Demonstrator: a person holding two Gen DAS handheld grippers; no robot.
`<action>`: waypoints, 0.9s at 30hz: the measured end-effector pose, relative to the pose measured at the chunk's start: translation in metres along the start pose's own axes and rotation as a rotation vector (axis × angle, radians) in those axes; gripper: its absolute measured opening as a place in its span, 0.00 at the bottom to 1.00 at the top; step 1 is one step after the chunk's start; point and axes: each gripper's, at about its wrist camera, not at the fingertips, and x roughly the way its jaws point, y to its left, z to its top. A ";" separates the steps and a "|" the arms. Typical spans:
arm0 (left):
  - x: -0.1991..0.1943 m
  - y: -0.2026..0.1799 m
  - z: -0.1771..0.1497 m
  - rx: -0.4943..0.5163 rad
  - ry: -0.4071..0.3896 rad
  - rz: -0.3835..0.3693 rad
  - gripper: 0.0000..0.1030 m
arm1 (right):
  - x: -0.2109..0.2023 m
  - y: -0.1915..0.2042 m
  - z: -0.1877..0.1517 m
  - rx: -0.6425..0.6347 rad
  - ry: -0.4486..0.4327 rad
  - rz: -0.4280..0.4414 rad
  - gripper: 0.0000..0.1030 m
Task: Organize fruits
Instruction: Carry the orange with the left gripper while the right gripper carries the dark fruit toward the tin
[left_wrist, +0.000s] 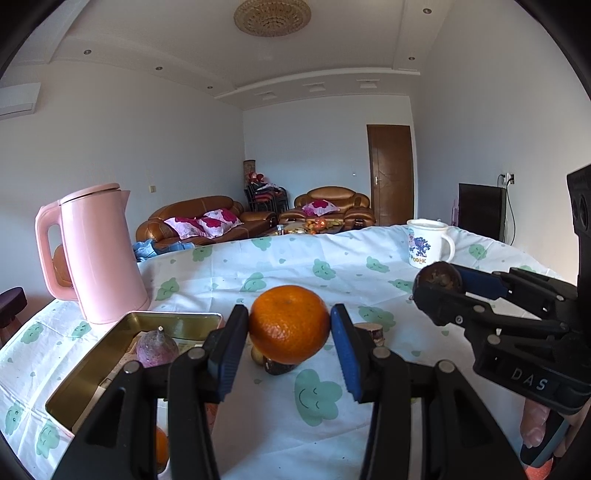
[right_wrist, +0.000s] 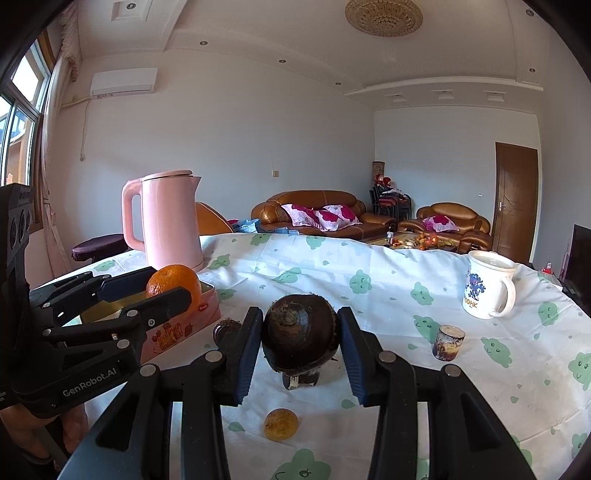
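Carrying: both grippers are loaded and lifted off the desk, so this looks like the haul-it-to-the-box step
Left gripper: closed down on an orange, blue pads touching it on both sides, fruit held up above the cloth
Right gripper: pinched around a dark brown round fruit, rough skin, honestly can't name it; pads snug on both flanks
Where the fruit is headed: my guess is the gold tin box, open, sitting just beside the pink kettle
Already in the box: a pinkish purple fruit with a little stem, so sorting seems partly done
Still loose on the desk: a small yellowish fruit near the front, another dark one just beside the box, a dark piece right under the right gripper's load, and a short brown cylinder thing nearer the mug
Position check: from the right wrist view the orange hangs right over the box edge, so the left side is closest to dropping
Next move, imo: lower the orange into bare space in the box, clear of the pink fruit, then spread the jaws; the right one follows after
Watch out: round fruit rolls, so release low
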 end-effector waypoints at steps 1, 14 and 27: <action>-0.001 -0.001 0.000 0.002 -0.003 0.001 0.46 | -0.001 0.001 0.000 -0.002 -0.003 0.000 0.42; -0.008 -0.004 0.001 0.015 -0.042 0.014 0.46 | -0.006 0.002 -0.001 -0.012 -0.038 -0.002 0.42; -0.011 -0.003 0.002 0.003 -0.064 0.022 0.46 | -0.011 0.005 -0.001 -0.031 -0.060 -0.011 0.42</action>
